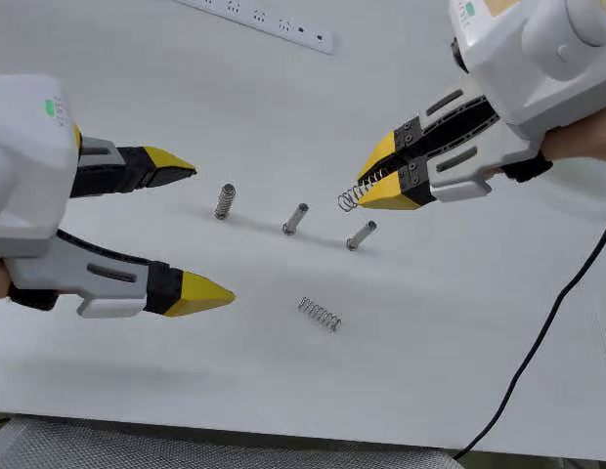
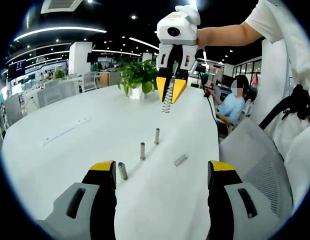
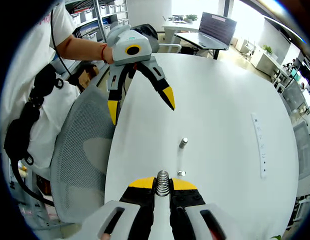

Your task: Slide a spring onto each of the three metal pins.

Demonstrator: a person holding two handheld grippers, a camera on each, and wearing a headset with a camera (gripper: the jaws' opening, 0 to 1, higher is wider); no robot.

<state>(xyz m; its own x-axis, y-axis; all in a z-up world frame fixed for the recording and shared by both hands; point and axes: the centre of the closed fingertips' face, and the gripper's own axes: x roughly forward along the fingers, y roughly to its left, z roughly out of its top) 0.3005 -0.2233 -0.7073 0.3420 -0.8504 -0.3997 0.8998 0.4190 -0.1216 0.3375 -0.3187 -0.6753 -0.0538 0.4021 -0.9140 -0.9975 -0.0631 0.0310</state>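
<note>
Three metal pins stand in a row on the white table (image 1: 430, 322). The left pin (image 1: 225, 201) carries a spring; the middle pin (image 1: 295, 218) and right pin (image 1: 361, 234) are bare. My right gripper (image 1: 369, 190) hovers just above and right of the bare pins, shut on a spring (image 1: 352, 198) that sticks out of its tips. A second loose spring (image 1: 320, 314) lies on the table in front of the pins. My left gripper (image 1: 200, 233) is open, left of the sprung pin. In the right gripper view the held spring (image 3: 162, 180) sits above a pin (image 3: 181, 173).
A white power strip (image 1: 264, 20) lies at the table's far edge. A black cable (image 1: 547, 322) trails off the right side. In the right gripper view a mesh chair (image 3: 80, 160) stands at the table edge. A potted plant (image 2: 140, 77) sits at the far end.
</note>
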